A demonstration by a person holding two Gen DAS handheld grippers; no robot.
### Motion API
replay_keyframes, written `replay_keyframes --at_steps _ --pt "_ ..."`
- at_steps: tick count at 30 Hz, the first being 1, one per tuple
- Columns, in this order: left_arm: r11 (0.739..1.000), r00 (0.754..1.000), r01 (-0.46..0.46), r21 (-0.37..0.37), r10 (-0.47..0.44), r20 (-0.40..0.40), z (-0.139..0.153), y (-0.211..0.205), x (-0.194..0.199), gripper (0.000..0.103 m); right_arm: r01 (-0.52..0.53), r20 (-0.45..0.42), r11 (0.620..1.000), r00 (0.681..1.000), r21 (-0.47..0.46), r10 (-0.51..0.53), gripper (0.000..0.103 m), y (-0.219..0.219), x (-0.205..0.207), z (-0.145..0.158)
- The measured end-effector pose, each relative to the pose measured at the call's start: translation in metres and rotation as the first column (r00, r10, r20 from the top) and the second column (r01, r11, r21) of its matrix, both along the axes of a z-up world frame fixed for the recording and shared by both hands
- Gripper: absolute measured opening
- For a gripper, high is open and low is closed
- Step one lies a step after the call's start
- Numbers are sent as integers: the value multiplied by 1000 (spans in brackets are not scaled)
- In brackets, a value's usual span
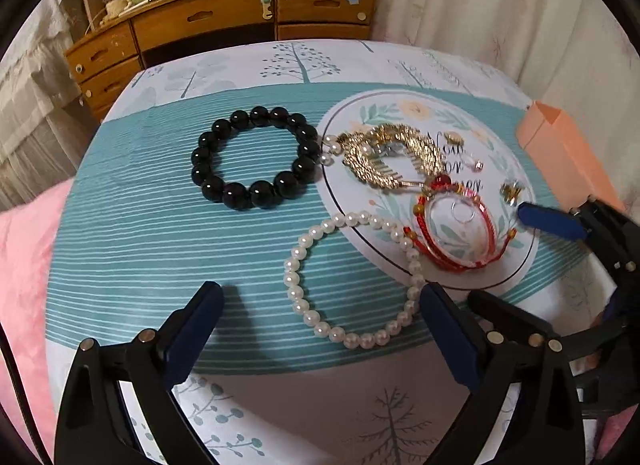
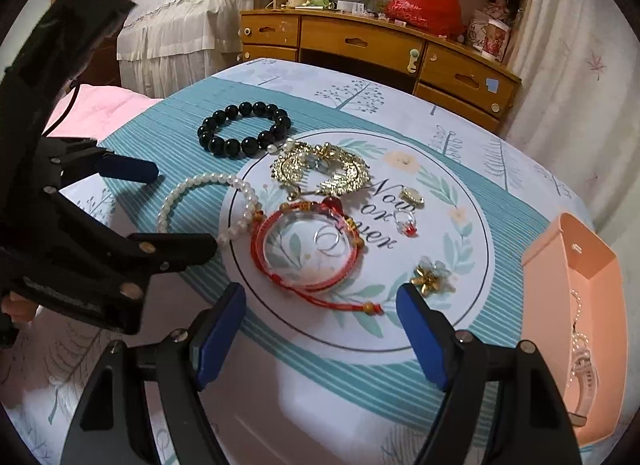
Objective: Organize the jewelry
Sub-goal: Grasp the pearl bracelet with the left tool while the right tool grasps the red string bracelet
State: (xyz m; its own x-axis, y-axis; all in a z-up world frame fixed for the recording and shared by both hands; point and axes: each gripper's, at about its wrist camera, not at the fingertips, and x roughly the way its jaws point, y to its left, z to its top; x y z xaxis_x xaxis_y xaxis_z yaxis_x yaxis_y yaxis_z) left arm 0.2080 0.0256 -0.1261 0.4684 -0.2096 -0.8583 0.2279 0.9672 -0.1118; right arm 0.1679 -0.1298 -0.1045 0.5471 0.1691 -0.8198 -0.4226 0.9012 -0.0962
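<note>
On the patterned cloth lie a black bead bracelet (image 1: 253, 157) (image 2: 244, 130), a white pearl bracelet (image 1: 352, 279) (image 2: 208, 201), a gold leaf hair comb (image 1: 394, 157) (image 2: 320, 171), a red cord bracelet (image 1: 460, 229) (image 2: 306, 249) around a silver ring (image 2: 331, 241), a gem ring (image 2: 406, 221), a gold stud (image 2: 412, 196) and a gold flower piece (image 2: 434, 276). My left gripper (image 1: 320, 321) is open, its jaws straddling the near part of the pearl bracelet. My right gripper (image 2: 320, 317) is open, just short of the red cord's tail.
A peach open box (image 2: 576, 305) (image 1: 560, 145) stands at the right with a pearl chain inside. A wooden dresser (image 2: 376, 45) (image 1: 224, 21) and curtains are behind. Pink bedding (image 1: 24, 265) lies to the left.
</note>
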Motion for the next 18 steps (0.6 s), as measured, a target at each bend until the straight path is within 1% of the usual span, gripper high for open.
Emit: replay_keyframes --at_steps 2,4,6,8,9,11,14,16,17,18 --pt "999 1000 -18 -36 17 -5 1 8 2 95 4 -3 1000 1000 3 -4 78 3 4 0" --pt "998 999 -38 -56 38 -5 2 14 5 92 12 -9 1000 1000 8 -12 78 5 8 -1" --pt "996 998 -67 -66 67 -1 3 21 9 86 24 -16 999 1000 23 -24 78 7 13 -2" --pt "994 996 -85 -65 85 2 3 26 12 78 43 -34 998 999 49 -41 78 7 18 -3" --pt "994 996 -90 -68 90 2 4 28 13 76 53 -44 997 998 64 -50 78 7 21 -4" --pt "993 995 -94 -69 95 5 4 30 16 70 58 -36 996 998 62 -56 78 9 23 -5" --pt "994 995 -93 -51 94 17 3 30 17 66 56 -33 997 998 60 -54 78 13 26 -6" --pt "996 996 -89 -20 90 28 3 27 15 64 58 -34 996 998 62 -56 76 14 26 -5" --pt "996 996 -83 14 83 37 2 23 15 62 62 -30 996 998 63 -60 71 14 26 -5" --pt "996 996 -77 41 75 42 1 20 14 61 65 -27 996 998 64 -64 65 16 26 -5"
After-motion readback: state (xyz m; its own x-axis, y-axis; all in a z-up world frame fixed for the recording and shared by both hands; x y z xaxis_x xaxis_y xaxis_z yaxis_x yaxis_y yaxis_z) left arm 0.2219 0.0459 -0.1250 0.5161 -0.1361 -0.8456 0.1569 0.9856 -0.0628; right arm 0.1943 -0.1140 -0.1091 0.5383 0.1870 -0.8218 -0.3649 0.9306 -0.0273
